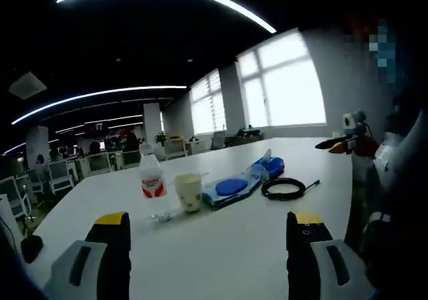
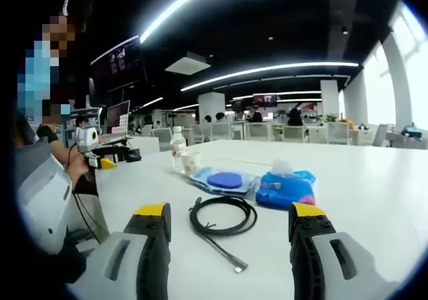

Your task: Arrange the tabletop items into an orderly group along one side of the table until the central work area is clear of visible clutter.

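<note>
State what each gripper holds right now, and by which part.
Nothing is held. The left gripper and the right gripper both have their jaws spread wide over bare table, short of the coiled cable, bottle and cup.

On the white table [image 1: 254, 246]: clear plastic water bottle [image 1: 152, 180] with red-and-white label, upright. Just beside it, a pale paper cup [image 1: 188, 192], upright. Next in line, a flat light-blue pack with a dark blue round lid [image 1: 231, 187], lying flat. A blue tissue packet [image 2: 286, 187] lies at that pack's far end, white tissue poking from its top. A black cable [image 2: 221, 216], coiled in a loop, lies flat near the packet, one loose end with plug trailing off.
</note>
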{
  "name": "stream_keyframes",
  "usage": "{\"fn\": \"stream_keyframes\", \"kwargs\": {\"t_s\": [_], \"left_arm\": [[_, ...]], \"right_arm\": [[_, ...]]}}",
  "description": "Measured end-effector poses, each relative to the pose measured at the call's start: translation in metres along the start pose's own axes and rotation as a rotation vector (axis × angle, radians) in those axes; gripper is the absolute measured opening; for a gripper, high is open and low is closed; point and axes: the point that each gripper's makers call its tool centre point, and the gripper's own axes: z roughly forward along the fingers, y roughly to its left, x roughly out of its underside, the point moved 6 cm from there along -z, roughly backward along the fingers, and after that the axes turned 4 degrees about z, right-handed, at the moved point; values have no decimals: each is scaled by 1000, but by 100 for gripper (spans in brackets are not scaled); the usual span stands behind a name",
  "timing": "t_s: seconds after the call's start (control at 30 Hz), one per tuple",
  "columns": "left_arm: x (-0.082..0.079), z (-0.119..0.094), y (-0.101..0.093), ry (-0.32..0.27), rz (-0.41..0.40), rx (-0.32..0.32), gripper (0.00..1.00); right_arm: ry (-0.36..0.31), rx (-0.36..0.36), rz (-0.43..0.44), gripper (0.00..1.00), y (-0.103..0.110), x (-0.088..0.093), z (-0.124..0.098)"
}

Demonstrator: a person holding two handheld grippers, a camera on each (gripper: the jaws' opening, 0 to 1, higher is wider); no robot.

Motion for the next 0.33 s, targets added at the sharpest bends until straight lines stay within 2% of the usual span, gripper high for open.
{"fn": "stream_keyframes", "kwargs": {"t_s": [0.13, 0.33], "left_arm": [[1, 2, -1, -21, -26, 15, 96], [3, 4, 1, -21, -36, 12, 96]], "right_arm": [[-2, 1, -2, 69, -1, 0, 0], [-1, 0, -3, 69, 0, 0, 0]]}}
